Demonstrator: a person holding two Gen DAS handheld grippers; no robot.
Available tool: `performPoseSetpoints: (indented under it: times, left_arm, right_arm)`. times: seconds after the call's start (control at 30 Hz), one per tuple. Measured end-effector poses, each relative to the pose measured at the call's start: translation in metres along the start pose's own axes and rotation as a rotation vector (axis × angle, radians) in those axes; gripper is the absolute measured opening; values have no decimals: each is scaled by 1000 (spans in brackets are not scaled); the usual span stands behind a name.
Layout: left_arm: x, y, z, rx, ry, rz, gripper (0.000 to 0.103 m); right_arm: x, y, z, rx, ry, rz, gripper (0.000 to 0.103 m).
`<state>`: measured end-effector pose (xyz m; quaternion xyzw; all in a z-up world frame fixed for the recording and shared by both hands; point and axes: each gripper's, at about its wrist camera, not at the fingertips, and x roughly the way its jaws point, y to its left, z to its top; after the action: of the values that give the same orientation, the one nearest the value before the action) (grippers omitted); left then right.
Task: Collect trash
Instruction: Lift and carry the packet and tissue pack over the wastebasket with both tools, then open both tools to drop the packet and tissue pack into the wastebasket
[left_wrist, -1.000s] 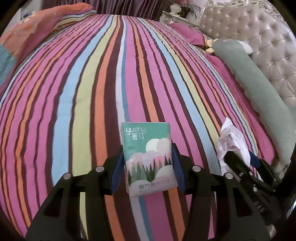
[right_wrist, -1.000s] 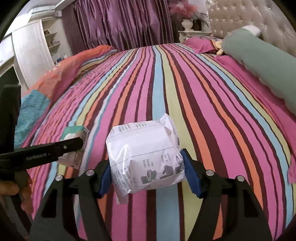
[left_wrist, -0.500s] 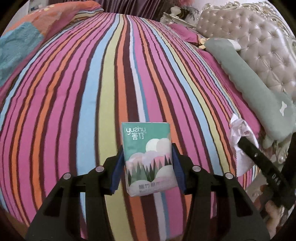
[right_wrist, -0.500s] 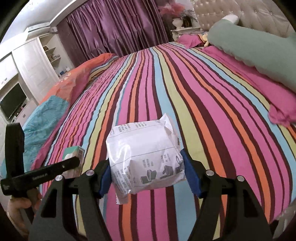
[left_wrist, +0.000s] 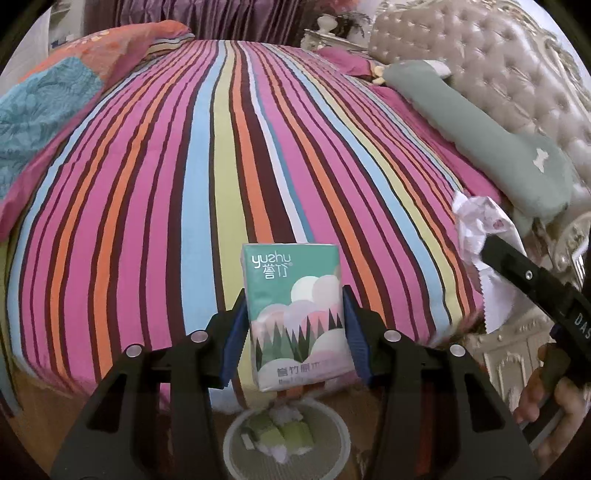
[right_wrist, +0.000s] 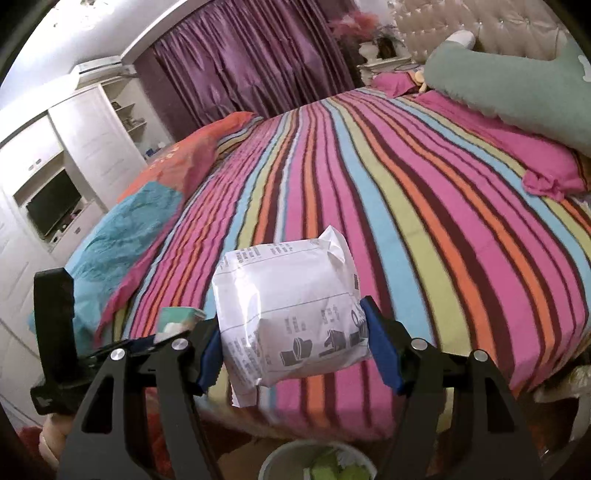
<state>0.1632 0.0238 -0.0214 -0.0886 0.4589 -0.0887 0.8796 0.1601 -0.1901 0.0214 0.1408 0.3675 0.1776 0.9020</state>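
Note:
My left gripper (left_wrist: 293, 332) is shut on a green "yuzhu" tissue pack (left_wrist: 295, 314), held in the air past the bed's near edge. My right gripper (right_wrist: 291, 339) is shut on a white crinkled wrapper pack (right_wrist: 291, 314). Below both, on the floor, stands a round white trash bin (left_wrist: 236, 439) with green and white scraps inside; it also shows in the right wrist view (right_wrist: 273, 461). The right gripper with its wrapper (left_wrist: 476, 229) shows at the right of the left wrist view. The left gripper and tissue pack (right_wrist: 181, 319) show at the left of the right wrist view.
A bed with a striped cover (left_wrist: 221, 166) fills both views. A long green pillow (left_wrist: 480, 125) lies by the tufted headboard (left_wrist: 498, 62). An orange and teal quilt (left_wrist: 48, 96) lies at the left. White cupboards with a TV (right_wrist: 51, 206) stand beyond.
Both grippers have pulled back from over the bed, still holding their items. The bed's near edge, the floor and the trash bin have come into view below them.

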Motion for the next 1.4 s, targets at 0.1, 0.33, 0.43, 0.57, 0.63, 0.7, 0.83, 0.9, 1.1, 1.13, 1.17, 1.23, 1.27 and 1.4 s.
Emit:
performPoseSetpoints:
  times: [0.1,0.33,0.43,0.57,0.63,0.7,0.83,0.9,1.1,1.13,1.17,1.23,1.27,1.4]
  left_arm:
    - [-8,-2,-29,7,12,-3,48]
    - [-9,6,-100,-39,89,-1,48]
    - [-3,9,-123,-44,125,26,48]
    - [10,7,-151,-36,184,43,48]
    - [20,5,-159,-37,217,40,48]
    - [32,4,-170,-31,262,43,48]
    - [49,4,-179,-43,327,38,48]
    - [56,7,-182,-55,357,35,48]
    - [86,18,-197,-126,489,22,48]
    - [92,20,-198,-144,512,19,48]
    - [101,23,-202,-170,544,14,48]
    - [114,25,-208,-199,588,4,48]
    - [118,25,-209,-206,602,3,48]
    - [142,26,-221,-232,676,4,48]
  right_arm:
    - [-6,4,-20,11,25,25,64]
    - [-3,5,-79,49,157,61,64]
    - [0,5,-98,69,214,55,64]
    - [9,0,-121,94,305,18,64]
    - [16,-5,-130,111,352,2,64]
    - [24,-11,-141,135,404,-12,64]
    - [43,-23,-160,192,513,-29,64]
    - [49,-28,-172,216,558,-38,64]
    - [68,-44,-193,307,684,-87,64]
    - [73,-47,-197,328,705,-92,64]
    - [78,-51,-201,349,724,-99,64]
    - [87,-55,-208,379,762,-110,64]
    - [91,-56,-210,387,774,-114,64]
    - [108,-58,-222,406,837,-135,64]
